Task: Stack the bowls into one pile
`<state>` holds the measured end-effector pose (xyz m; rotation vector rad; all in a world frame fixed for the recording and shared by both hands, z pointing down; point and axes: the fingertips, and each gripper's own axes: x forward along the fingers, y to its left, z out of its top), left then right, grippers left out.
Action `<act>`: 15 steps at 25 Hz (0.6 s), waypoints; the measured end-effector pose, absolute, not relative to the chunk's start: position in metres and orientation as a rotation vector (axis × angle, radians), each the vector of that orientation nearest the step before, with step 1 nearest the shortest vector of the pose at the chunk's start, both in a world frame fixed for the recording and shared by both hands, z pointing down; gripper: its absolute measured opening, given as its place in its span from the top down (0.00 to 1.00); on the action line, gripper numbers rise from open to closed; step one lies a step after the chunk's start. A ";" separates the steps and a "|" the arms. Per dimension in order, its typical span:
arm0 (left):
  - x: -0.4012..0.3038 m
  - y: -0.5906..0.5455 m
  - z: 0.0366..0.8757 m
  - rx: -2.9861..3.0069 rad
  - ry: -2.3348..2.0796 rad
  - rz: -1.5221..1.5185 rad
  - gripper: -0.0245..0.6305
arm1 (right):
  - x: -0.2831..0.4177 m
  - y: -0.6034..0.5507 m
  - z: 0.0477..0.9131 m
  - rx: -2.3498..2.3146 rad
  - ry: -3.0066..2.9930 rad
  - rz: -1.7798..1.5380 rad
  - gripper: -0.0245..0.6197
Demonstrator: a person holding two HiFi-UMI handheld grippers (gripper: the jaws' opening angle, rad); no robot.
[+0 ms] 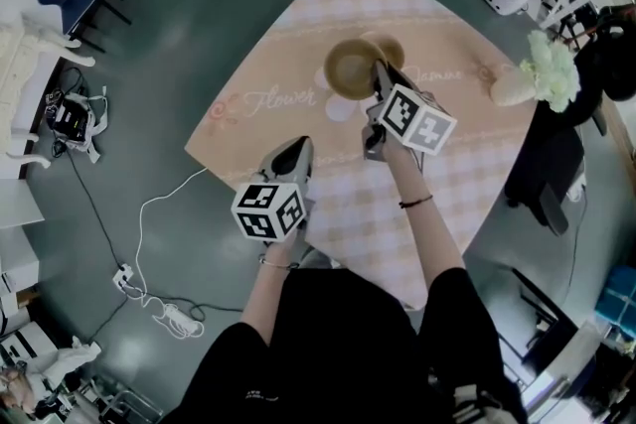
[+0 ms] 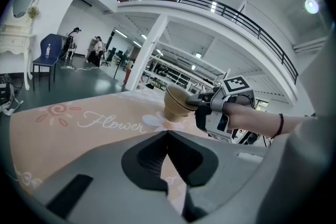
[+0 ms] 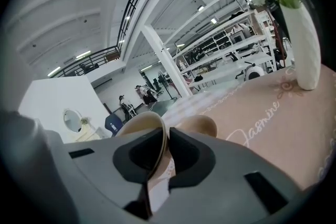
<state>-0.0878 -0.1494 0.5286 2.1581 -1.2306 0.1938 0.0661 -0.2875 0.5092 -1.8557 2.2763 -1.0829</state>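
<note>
right gripper (image 1: 379,79) has its fingers pinching the rim of a tan round bowl (image 1: 350,67), upper middle of the head view over the pink checked counter (image 1: 467,164), overlapping a second tan bowl (image 1: 392,48) just behind it. left gripper (image 1: 299,152) sits lower, near frame centre, fingers pressed together on nothing

Right gripper (image 1: 379,74) seemingly grips a tan bowl (image 1: 348,67), a second bowl (image 1: 392,46) just behind.
</note>
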 end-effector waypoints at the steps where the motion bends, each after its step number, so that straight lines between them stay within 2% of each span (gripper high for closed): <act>1: -0.086 -0.151 0.529 2.161 -1.229 0.196 0.97 | 0.070 -0.290 0.509 -1.864 2.262 -1.082 0.93; 15: -0.068 -0.165 0.532 2.180 -1.191 0.217 0.97 | 0.113 -0.312 0.520 -2.017 2.092 -1.084 0.92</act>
